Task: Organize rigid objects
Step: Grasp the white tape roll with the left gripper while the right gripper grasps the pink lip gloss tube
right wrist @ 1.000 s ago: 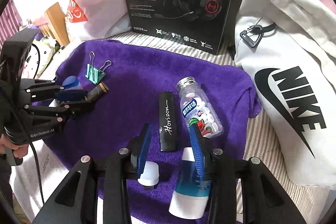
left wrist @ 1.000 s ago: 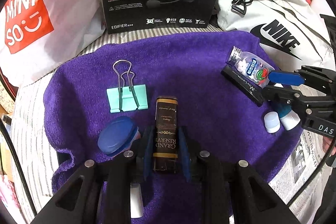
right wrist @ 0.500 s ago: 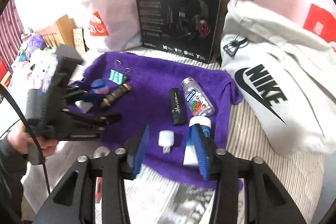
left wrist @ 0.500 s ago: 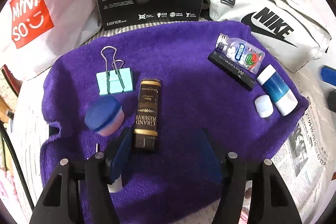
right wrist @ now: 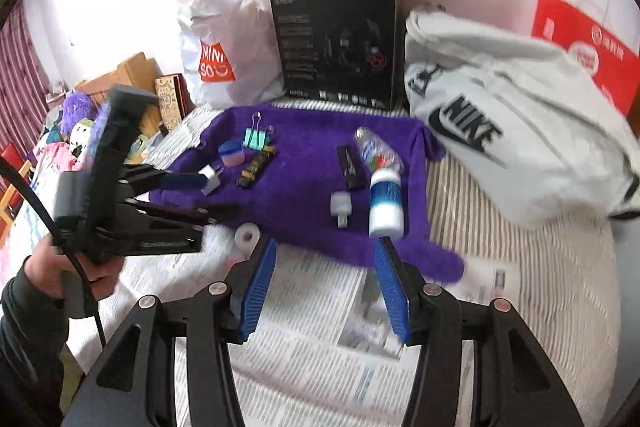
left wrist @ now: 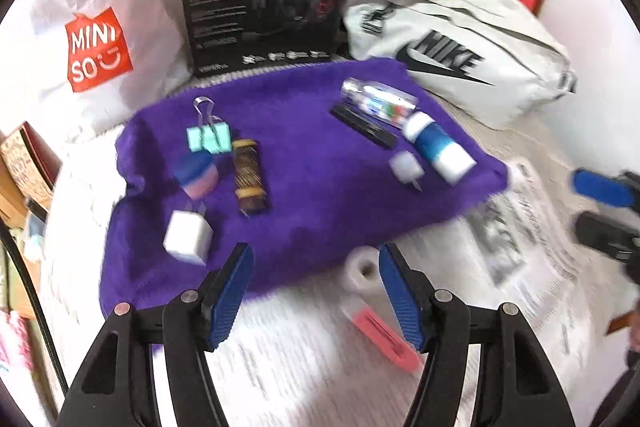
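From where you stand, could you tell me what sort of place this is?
Probably a bedroom at home: a striped bed under the purple towel, shopping bags against the wall, plush toys alongside.

On the one purple towel (right wrist: 304, 195) lie two bottles (right wrist: 385, 203) (right wrist: 374, 149), one binder clip (right wrist: 256, 138) and one charger (left wrist: 187, 237).

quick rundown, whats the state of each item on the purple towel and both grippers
left gripper: open, empty
right gripper: open, empty
binder clip: lying flat, handles folded over
dark gold box: lying flat
blue-lid jar: upright, lid on
white plug: lying on towel
candy bottle: on its side
black stick: lying flat
blue-white bottle: on its side
small white cap: beside that bottle
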The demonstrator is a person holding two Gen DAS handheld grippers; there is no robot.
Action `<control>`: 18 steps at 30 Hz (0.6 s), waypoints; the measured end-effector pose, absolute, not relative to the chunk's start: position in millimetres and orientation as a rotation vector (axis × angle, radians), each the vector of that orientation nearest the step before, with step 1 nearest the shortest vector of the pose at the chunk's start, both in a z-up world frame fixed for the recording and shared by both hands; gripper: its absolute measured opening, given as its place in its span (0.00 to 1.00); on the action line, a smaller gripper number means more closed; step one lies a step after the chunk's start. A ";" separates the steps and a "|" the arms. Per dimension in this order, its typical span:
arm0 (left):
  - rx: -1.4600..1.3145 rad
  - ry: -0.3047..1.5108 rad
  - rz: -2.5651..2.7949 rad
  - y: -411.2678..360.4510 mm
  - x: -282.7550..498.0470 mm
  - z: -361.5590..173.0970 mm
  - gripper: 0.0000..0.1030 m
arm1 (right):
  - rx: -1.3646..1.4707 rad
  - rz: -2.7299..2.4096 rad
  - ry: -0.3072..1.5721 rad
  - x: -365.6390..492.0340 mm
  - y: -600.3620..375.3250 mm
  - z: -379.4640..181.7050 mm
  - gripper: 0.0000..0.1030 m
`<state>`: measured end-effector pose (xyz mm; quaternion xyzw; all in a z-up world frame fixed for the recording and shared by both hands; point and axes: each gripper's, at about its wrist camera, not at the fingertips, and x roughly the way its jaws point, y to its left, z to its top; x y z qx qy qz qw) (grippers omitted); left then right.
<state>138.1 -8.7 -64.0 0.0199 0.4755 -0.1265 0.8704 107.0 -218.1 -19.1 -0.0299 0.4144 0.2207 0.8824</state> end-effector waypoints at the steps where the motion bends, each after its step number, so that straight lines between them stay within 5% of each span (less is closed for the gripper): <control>1: 0.042 0.993 -0.275 -10.3 132.6 -64.2 0.62 | -0.057 0.460 0.876 104.5 -219.5 -24.6 0.49; 13: 0.042 1.015 -0.286 -35.7 129.6 -103.3 0.61 | 0.020 0.466 1.010 86.4 -231.8 -75.0 0.49; 18: 0.067 1.018 -0.265 -42.5 140.7 -113.9 0.48 | 0.006 0.474 1.035 79.6 -231.6 -84.3 0.49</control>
